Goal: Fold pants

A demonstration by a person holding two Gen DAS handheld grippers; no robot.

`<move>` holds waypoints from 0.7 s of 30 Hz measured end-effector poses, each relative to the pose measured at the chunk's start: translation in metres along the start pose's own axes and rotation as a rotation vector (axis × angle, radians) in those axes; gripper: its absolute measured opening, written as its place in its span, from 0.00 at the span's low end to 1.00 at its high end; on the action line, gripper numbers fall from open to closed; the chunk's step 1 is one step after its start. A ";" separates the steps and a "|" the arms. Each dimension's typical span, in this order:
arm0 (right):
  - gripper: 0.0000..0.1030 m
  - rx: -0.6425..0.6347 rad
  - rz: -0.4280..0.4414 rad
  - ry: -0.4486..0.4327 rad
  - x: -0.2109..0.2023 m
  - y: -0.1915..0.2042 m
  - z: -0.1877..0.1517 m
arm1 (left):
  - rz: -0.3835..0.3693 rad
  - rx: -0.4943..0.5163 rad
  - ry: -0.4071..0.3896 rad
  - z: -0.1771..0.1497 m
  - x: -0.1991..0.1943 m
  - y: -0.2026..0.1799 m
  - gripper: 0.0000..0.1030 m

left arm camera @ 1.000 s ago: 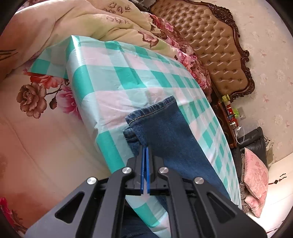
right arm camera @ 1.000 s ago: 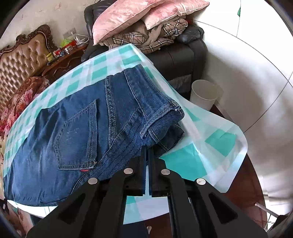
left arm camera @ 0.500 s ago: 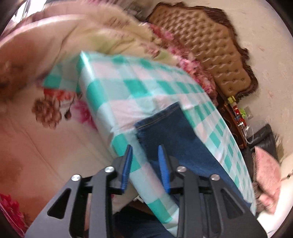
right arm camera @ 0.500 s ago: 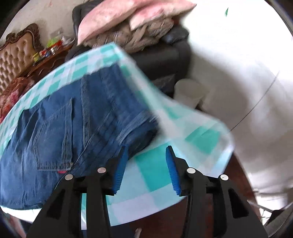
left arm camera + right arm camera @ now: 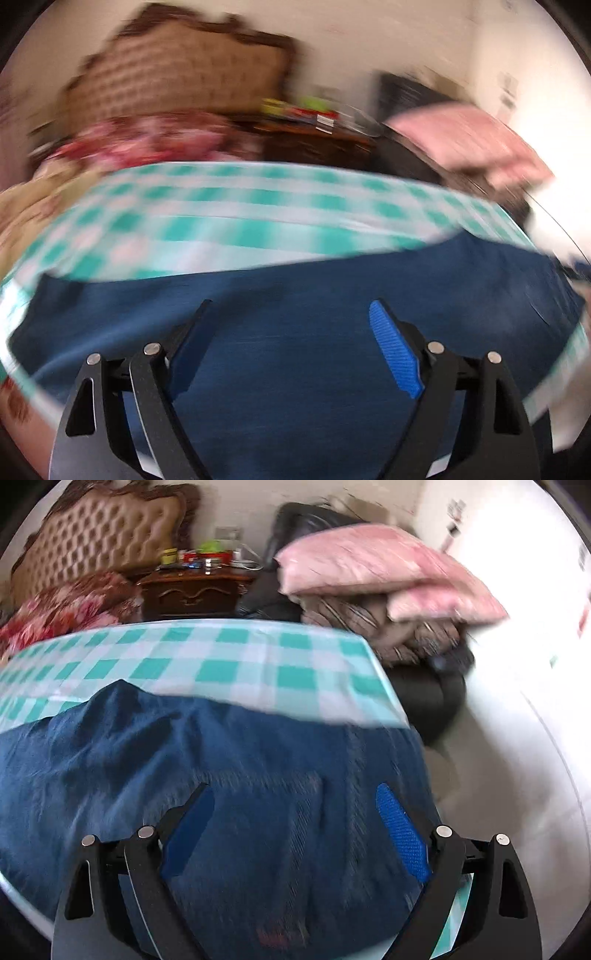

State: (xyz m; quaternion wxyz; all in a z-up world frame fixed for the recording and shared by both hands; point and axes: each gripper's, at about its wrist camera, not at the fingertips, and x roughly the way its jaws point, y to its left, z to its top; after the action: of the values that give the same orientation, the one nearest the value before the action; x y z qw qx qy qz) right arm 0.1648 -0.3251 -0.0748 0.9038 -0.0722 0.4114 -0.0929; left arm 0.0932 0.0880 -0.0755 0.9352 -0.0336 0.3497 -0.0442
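The left gripper (image 5: 290,325) has its fingers spread wide with nothing between them, and the jeans (image 5: 295,306) fill the lower half of its blurred frame on the checked tablecloth (image 5: 221,221). The right gripper (image 5: 295,805) is likewise wide apart and holding nothing, above the jeans (image 5: 221,768) at lower centre; pink pillows (image 5: 369,565) sit at upper right, a padded headboard (image 5: 103,535) at upper left.

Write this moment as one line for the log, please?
left gripper: open, empty | right gripper: open, empty | jeans: flat on checkered tablecloth | views blurred
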 end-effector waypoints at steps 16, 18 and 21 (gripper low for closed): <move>0.85 0.045 -0.068 0.046 0.089 -0.021 0.019 | -0.034 -0.020 0.216 0.044 0.145 -0.037 0.22; 0.85 0.044 -0.070 0.041 0.090 -0.021 0.019 | 0.016 -0.052 0.214 0.046 0.144 -0.022 0.22; 0.85 0.045 -0.071 0.034 0.090 -0.021 0.017 | 0.017 -0.124 0.178 0.045 0.125 0.002 0.22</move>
State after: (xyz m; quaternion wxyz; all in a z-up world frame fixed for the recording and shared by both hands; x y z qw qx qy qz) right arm 0.2334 -0.3650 -0.1251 0.8943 -0.0648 0.4216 -0.1351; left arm 0.2169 0.0786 -0.1226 0.8969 -0.0842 0.4338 -0.0173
